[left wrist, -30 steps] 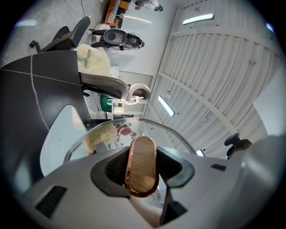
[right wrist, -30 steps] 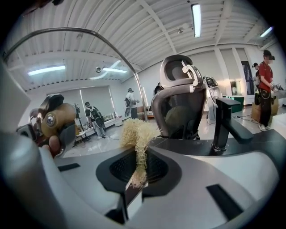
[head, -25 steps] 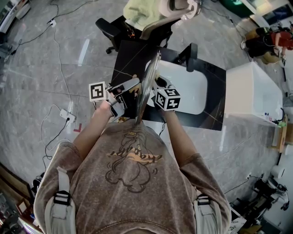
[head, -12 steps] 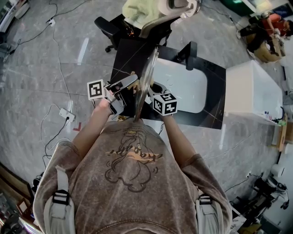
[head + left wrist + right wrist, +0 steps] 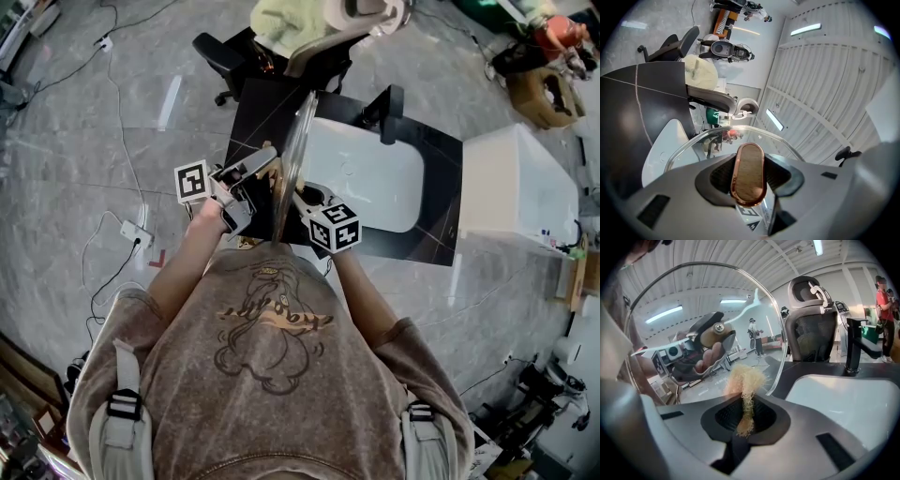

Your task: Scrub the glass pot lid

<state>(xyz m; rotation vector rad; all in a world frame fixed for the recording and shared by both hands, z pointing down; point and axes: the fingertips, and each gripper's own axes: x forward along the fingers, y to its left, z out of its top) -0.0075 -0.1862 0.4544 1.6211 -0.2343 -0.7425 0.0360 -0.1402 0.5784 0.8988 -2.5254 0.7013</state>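
I hold the glass pot lid (image 5: 292,169) upright over the black counter, edge-on in the head view. My left gripper (image 5: 246,189) is shut on the lid's wooden, copper-rimmed knob (image 5: 749,174), with the lid's rim (image 5: 740,129) arching beyond it. My right gripper (image 5: 302,201) is on the lid's other side, shut on a tan fibrous scrubber (image 5: 744,383) whose tuft touches the glass (image 5: 689,310). Through the glass, the right gripper view shows the knob's screw end (image 5: 715,332) and the hand behind it.
A white sink basin (image 5: 375,178) is set in the black counter (image 5: 441,225), with a black faucet (image 5: 389,112) at its far edge. An office chair (image 5: 309,37) with a pale cloth stands behind. A white cabinet (image 5: 516,192) is at the right; cables and a power strip (image 5: 131,234) lie on the floor at the left.
My right gripper has slid along the lid toward my body with the scrubber. The lid and left gripper have shifted slightly left.
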